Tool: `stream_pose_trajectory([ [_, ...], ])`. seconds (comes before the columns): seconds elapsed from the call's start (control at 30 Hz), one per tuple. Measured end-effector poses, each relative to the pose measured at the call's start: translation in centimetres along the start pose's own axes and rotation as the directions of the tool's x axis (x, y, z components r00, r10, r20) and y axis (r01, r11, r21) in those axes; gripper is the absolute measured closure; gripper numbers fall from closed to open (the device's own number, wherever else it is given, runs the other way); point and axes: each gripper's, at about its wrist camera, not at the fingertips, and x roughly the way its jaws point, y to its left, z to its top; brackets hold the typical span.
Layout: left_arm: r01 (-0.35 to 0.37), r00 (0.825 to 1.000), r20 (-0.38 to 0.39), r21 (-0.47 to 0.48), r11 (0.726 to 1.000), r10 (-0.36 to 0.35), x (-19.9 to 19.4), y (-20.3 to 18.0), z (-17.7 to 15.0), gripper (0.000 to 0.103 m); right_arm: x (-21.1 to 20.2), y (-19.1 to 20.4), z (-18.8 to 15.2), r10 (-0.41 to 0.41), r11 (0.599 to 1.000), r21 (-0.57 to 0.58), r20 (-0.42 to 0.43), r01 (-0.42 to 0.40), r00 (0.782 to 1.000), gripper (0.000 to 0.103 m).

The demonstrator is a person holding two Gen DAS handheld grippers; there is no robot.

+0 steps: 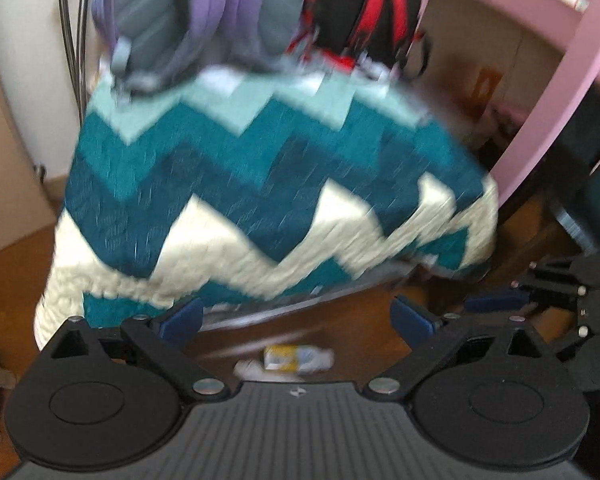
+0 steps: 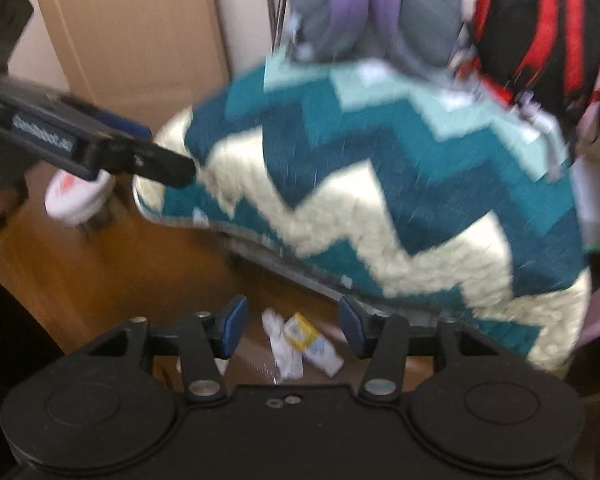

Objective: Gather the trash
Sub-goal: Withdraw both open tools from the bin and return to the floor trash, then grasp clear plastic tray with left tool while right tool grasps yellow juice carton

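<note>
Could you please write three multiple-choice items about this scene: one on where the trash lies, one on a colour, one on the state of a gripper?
1. Where does the crumpled wrapper lie?
A. on the wooden floor beside the blanket
B. on top of the blanket
C. inside a backpack

2. Which colours does the zigzag blanket show?
A. red and black
B. teal, pale blue and cream
C. pink and purple

3. How does the right gripper stand?
A. shut on the wrapper
B. shut on the blanket
C. open, holding nothing

Key: 1 A, the wrapper rests on bare floor below the blanket's edge; 2 B, its zigzag bands show these colours; 3 C, its pads stand apart, the wrapper lying on the floor beyond them.
</note>
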Motion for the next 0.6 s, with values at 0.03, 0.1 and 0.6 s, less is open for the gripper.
stream_pose_trajectory([
  [0.03,-0.001,1.000,-0.027,0.003,1.000,0.002,1.5,0.8,-0.5,0.003,1.3,-0.1,-0.3,-0.003,1.000,-0.003,-0.018,0.003,1.000,0.052],
  [0.1,-0.007,0.997,-0.074,0.017,1.000,0.008,4.1,1.9,-1.5,0.003,4.4,-0.5,-0.8,0.000,1.000,-0.015,-0.055,0.000,0.998,0.052],
  [0.6,0.076,0.943,-0.330,0.354,0.932,0.049,22.5,4.2,-10.9,0.003,24.5,-2.8,-3.2,0.053,0.991,-0.103,-0.301,-0.087,0.952,0.052],
])
